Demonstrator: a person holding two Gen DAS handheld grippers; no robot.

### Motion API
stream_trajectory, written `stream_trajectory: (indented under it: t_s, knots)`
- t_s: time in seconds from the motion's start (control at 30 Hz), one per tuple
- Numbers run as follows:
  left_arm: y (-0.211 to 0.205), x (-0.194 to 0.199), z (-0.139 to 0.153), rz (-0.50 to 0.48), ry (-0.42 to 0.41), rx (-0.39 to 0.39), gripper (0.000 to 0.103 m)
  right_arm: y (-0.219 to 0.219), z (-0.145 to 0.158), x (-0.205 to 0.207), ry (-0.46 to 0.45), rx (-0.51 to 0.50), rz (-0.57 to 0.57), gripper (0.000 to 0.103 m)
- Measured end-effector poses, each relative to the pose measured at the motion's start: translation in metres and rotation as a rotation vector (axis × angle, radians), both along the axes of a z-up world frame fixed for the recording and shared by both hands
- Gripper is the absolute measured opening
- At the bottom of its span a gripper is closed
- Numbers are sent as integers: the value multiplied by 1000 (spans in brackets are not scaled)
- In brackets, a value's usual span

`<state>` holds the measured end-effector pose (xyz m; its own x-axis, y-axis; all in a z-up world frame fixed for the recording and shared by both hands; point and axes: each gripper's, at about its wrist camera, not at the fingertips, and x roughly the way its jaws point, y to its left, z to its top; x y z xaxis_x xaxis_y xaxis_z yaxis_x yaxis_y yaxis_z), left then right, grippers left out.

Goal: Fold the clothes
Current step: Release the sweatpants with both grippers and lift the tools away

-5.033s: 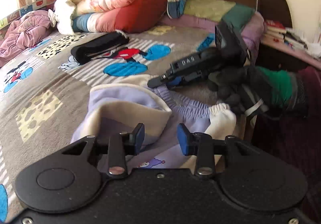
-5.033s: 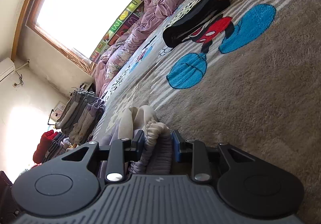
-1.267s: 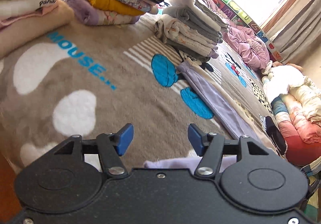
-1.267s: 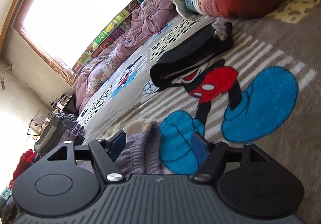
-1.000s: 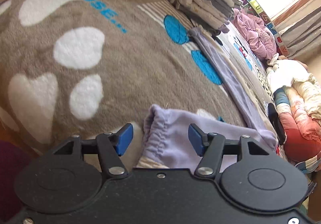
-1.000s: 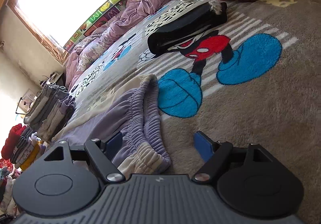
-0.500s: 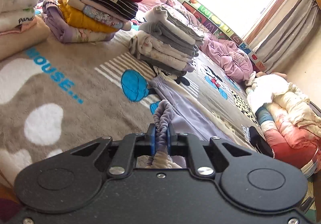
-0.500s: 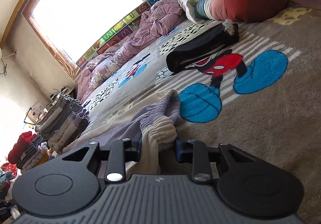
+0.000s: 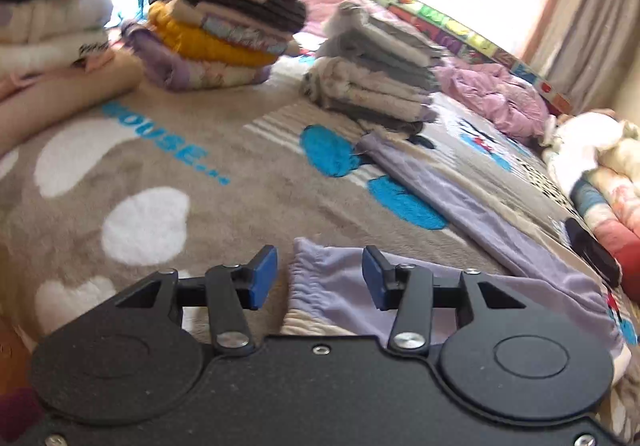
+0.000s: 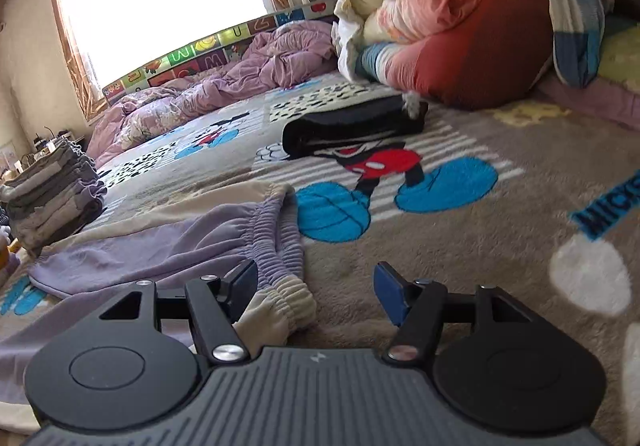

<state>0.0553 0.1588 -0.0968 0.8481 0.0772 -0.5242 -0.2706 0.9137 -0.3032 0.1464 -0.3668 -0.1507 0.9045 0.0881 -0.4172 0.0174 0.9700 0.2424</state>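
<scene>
Across the lower half of both frames, lying flat on the printed blanket (image 9: 168, 246): lilac trousers (image 9: 472, 214), looking soft, light and limp, likely sagging unless taken at thick gathered edges. Bottom centre, left claw (image 9: 319, 275) just opening, cuff (image 9: 304, 278) lying loose between pads. Right claw (image 10: 316, 284) likewise widening, gripping nothing, waistband (image 10: 280, 246) beside it.

The lavender trousers (image 9: 472, 214) I am folding lie flat on the grey cartoon-print blanket (image 9: 248, 214), one leg stretched toward a pile of folded clothes. Their gathered elastic waistband (image 10: 276, 234) lies bunched, beside a cream ribbed cuff (image 10: 280, 306).
</scene>
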Motion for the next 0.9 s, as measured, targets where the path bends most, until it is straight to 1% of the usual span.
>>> stream_trajectory:
  t_s: [0.03,0.07,0.13,0.17,0.2,0.23,0.27,0.3,0.33,0.37,0.4,0.5,0.57,0.63,0.7,0.77,0.8,0.83,0.87,0.9]
  knots:
    - [-13,4,3,-59,-9,25,45,5,5,-4,-34,-19,31,65]
    - [-28,10,1,-108,-10,45,45,14,9,-7,-65,-33,85,65]
    - [-57,23,-9,-191,-2,68,45,43,9,-9,-76,-91,220,65]
    - [-69,30,-16,-225,5,70,45,59,9,-9,-78,-122,289,62]
    - [-79,37,-27,-271,32,61,45,73,5,-9,-61,-156,349,60]
    - [-90,43,-39,-332,96,88,47,90,-1,-9,4,-205,402,60]
    - [-102,48,-51,-397,171,132,49,99,-8,-8,92,-234,435,61]
    - [-116,42,-52,-443,180,236,49,105,-16,-8,182,-255,463,63]
    - [-122,35,-49,-471,178,293,49,105,-16,-13,200,-266,467,63]
    - [-124,29,-46,-496,183,318,49,103,-14,-21,196,-274,462,63]
    - [-123,25,-43,-513,177,311,49,101,-12,-29,191,-282,457,63]
    - [-115,16,-37,-474,81,247,49,96,-6,-52,177,-305,442,63]
    - [-117,18,-35,-454,24,215,49,99,-3,-59,102,-315,436,63]
    - [-124,24,-36,-466,-30,177,49,108,3,-61,11,-310,452,63]
    - [-132,31,-38,-480,-67,153,49,118,3,-59,-38,-308,485,63]
    - [-145,40,-49,-498,-7,176,49,131,-1,-55,-52,-329,530,63]
    - [-152,46,-56,-531,79,187,49,136,-7,-53,-5,-345,553,63]
    - [-160,43,-58,-572,106,249,49,141,-14,-51,58,-361,580,63]
    - [-164,37,-54,-608,115,298,49,146,-21,-48,120,-378,606,64]
    - [-167,31,-50,-644,130,332,49,145,-21,-53,138,-390,622,64]
